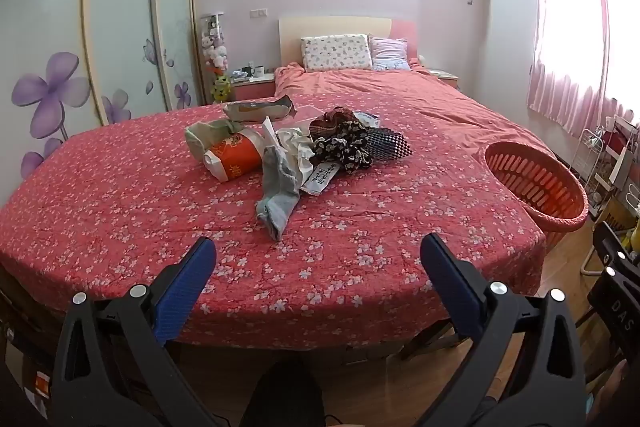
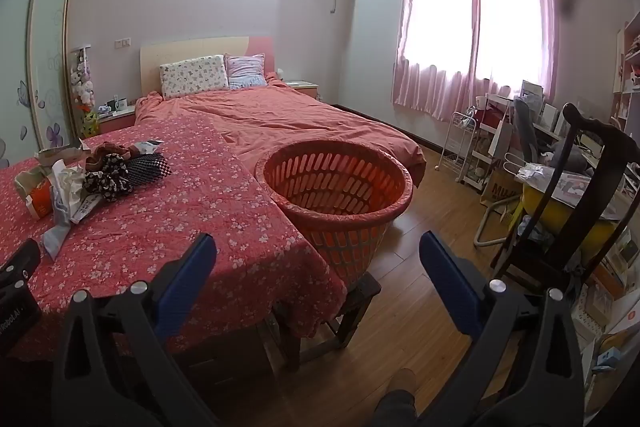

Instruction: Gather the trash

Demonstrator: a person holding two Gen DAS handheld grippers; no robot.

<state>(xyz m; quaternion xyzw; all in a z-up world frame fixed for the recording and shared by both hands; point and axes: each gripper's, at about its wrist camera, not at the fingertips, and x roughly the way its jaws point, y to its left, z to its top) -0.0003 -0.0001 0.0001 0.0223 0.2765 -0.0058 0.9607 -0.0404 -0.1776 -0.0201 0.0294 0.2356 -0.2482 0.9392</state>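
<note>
A heap of trash and cloth lies on the red flowered bedspread (image 1: 120, 211): an orange and white bag (image 1: 234, 157), a grey sock (image 1: 280, 195), crumpled white paper (image 1: 298, 147), dark flowered scrunchies (image 1: 344, 147) and a cardboard wrapper (image 1: 260, 109). An orange slatted basket (image 1: 536, 183) stands at the bed's right edge; it also shows in the right wrist view (image 2: 340, 187), on a low wooden stool. My left gripper (image 1: 318, 247) is open and empty, short of the heap. My right gripper (image 2: 318, 247) is open and empty, short of the basket. The heap (image 2: 92, 179) lies far left of it.
Pillows (image 1: 336, 53) and a headboard are at the far end. A sliding wardrobe (image 1: 120, 27) is on the left. A dark wooden chair (image 2: 568, 195), a white rack (image 2: 460, 143) and a cluttered desk stand right of the basket on the wood floor (image 2: 420, 299).
</note>
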